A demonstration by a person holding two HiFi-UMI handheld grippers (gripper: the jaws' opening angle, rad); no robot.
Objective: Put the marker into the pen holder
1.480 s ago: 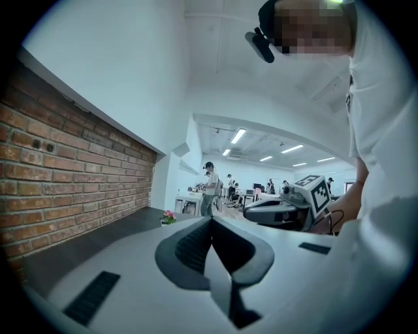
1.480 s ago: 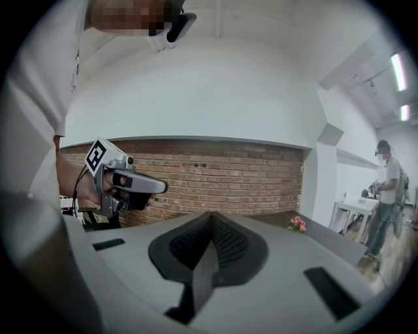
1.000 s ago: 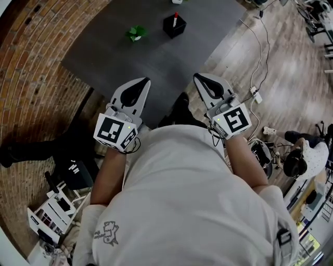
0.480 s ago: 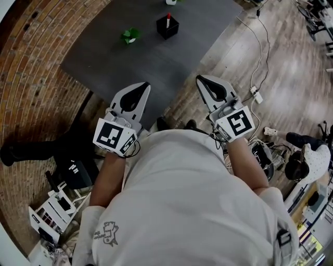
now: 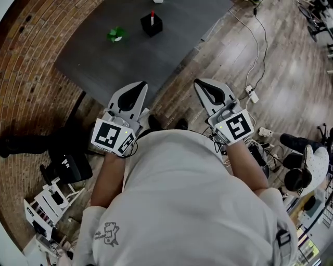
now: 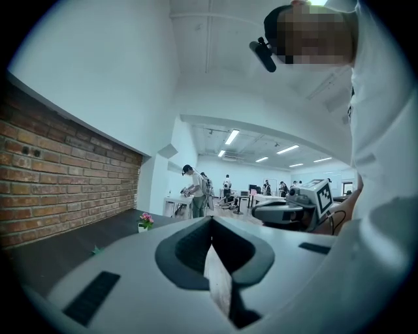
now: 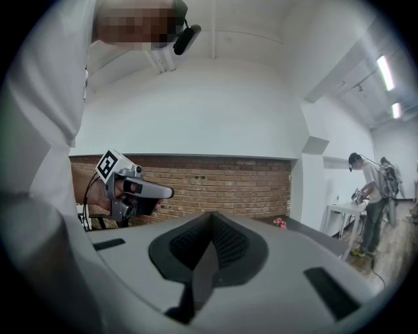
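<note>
A black pen holder (image 5: 151,25) stands far off on the dark grey table (image 5: 130,57), and a red-capped marker (image 5: 152,16) sticks upright out of it. Both grippers are held in front of the person's chest, off the table's near edge and over the floor. My left gripper (image 5: 141,84) is shut and holds nothing; in its own view the left gripper's (image 6: 210,219) jaws meet. My right gripper (image 5: 199,82) is likewise shut and empty, and in the right gripper view its (image 7: 210,214) jaws are also closed.
A small green object (image 5: 116,35) lies left of the holder. A potted pink flower (image 6: 144,222) stands on the table's far end. A power strip (image 5: 251,92) with cables lies on the wooden floor at the right. A black bag (image 5: 65,166) and a white rack (image 5: 47,213) sit at the lower left.
The table, holder and green object have slid up and left in the head view, farther from both grippers. Both grippers stay shut and keep their pose before the chest.
</note>
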